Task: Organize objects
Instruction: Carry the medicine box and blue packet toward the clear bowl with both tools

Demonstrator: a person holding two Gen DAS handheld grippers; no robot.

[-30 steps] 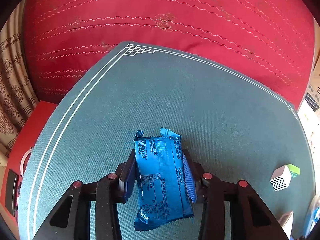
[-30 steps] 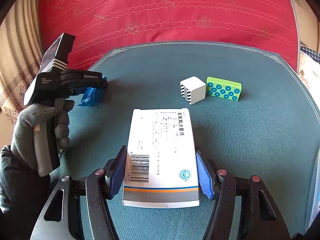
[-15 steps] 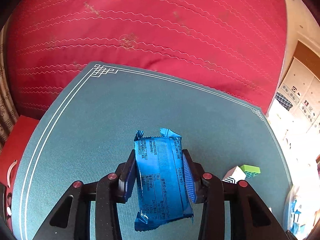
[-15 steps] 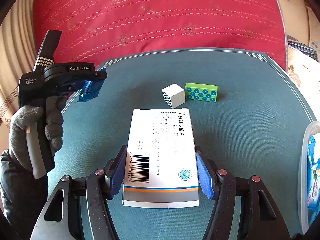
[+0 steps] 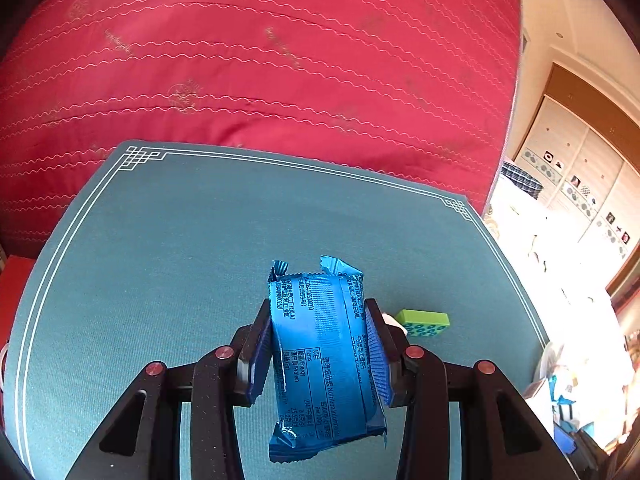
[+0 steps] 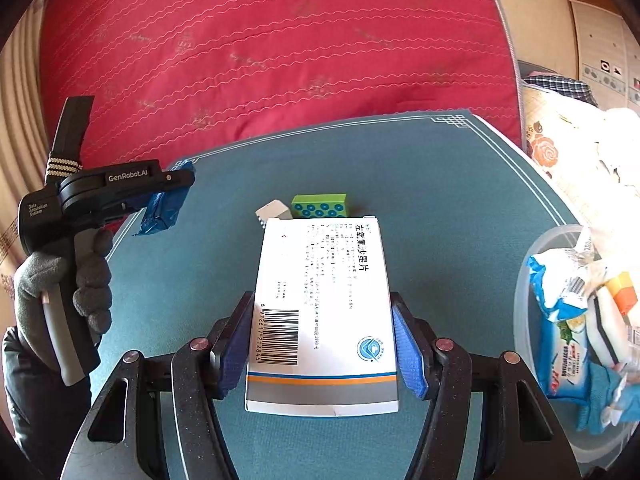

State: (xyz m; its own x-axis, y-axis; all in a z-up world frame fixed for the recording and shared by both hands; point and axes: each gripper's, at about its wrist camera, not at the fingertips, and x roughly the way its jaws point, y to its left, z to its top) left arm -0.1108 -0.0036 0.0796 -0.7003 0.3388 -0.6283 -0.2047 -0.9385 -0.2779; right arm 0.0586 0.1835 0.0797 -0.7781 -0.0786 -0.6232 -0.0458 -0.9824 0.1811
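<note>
The left gripper pinches a blue packet, the right gripper a white box; the bin holds some packets, two blocks remain.

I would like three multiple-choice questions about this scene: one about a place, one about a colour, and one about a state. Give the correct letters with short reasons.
1. Where does the clear tub stand?
A. at the mat's right edge
B. on the red bedding
C. beside the left hand

2. What colour is the dotted block?
A. red
B. green
C. yellow

3. What is the right gripper doing?
A. hanging open and empty
B. clamping the white box
C. clamping the blue packet

Answers:
1 A, the tub shows at the right of the teal mat.
2 B, its top is lime green.
3 B, both pads press the box's sides; the left gripper holds the packet.
</note>
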